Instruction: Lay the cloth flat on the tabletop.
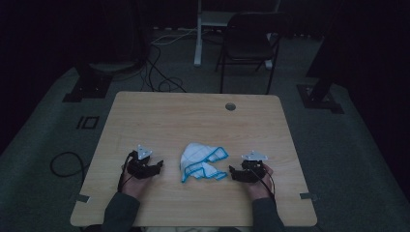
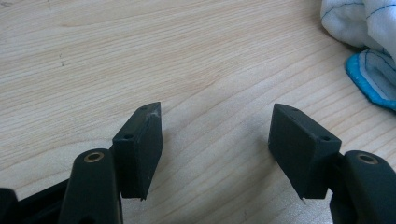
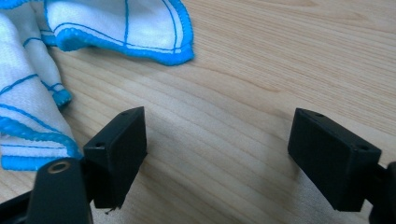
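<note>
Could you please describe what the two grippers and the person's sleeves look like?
The left gripper and right gripper are black, each with two blocky rectangular jaws fixed by small screws, brass-coloured pivot holes behind them, and a grey three-cornered plate on top. A black cable trails from each. The person wears dark grey-green sleeves.
</note>
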Demonstrator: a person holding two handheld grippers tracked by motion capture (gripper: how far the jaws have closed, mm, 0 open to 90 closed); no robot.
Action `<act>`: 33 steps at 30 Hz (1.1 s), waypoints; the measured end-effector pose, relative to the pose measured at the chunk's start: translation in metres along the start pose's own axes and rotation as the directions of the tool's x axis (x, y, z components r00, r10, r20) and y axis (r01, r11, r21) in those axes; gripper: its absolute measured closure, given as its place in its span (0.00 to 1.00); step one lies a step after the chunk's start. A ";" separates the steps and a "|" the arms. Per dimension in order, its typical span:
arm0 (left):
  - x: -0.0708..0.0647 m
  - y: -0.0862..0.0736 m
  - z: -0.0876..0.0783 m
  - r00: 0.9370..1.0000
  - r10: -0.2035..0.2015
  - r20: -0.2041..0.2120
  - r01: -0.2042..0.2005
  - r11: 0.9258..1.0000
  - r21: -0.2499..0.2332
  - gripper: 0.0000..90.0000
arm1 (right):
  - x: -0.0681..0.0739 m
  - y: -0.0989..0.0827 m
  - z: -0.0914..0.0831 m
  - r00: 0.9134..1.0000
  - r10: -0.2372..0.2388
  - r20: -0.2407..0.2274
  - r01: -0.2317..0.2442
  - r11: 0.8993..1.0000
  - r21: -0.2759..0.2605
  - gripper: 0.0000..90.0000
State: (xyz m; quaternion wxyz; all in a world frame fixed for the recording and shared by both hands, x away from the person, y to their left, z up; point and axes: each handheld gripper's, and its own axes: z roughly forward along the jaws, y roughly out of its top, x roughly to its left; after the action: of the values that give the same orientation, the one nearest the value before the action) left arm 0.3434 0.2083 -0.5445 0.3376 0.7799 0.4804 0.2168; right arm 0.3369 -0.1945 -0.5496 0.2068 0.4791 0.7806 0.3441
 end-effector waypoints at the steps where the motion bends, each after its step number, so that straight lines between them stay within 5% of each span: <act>1: 0.000 0.000 0.000 1.000 0.002 0.002 -0.002 1.000 0.000 0.41 | 0.000 0.000 0.000 1.000 0.000 0.000 0.000 1.000 -0.001 0.23; 6: -0.001 0.000 -0.001 1.000 0.006 0.008 -0.006 1.000 -0.004 0.45 | 0.001 0.001 -0.002 1.000 -0.004 -0.002 0.004 1.000 0.009 0.28; 14: -0.001 -0.001 -0.002 1.000 0.018 0.022 -0.017 1.000 -0.010 0.57 | 0.004 0.001 -0.006 1.000 -0.024 -0.020 0.024 1.000 0.000 0.59; 27: 0.001 0.001 -0.005 0.999 -0.003 0.055 0.003 1.000 -0.008 0.69 | 0.016 0.001 -0.014 0.997 -0.056 -0.058 0.054 0.998 -0.037 0.65; 33: -0.007 0.016 -0.012 0.997 0.039 0.073 -0.035 0.998 -0.047 0.69 | 0.024 0.001 -0.020 0.994 -0.079 -0.073 0.074 0.995 -0.062 0.65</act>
State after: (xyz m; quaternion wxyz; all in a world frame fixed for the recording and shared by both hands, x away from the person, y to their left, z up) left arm 0.3421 0.2010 -0.5248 0.3688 0.7883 0.4480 0.2047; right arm 0.3134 -0.1793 -0.5350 0.2042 0.4291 0.7951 0.3769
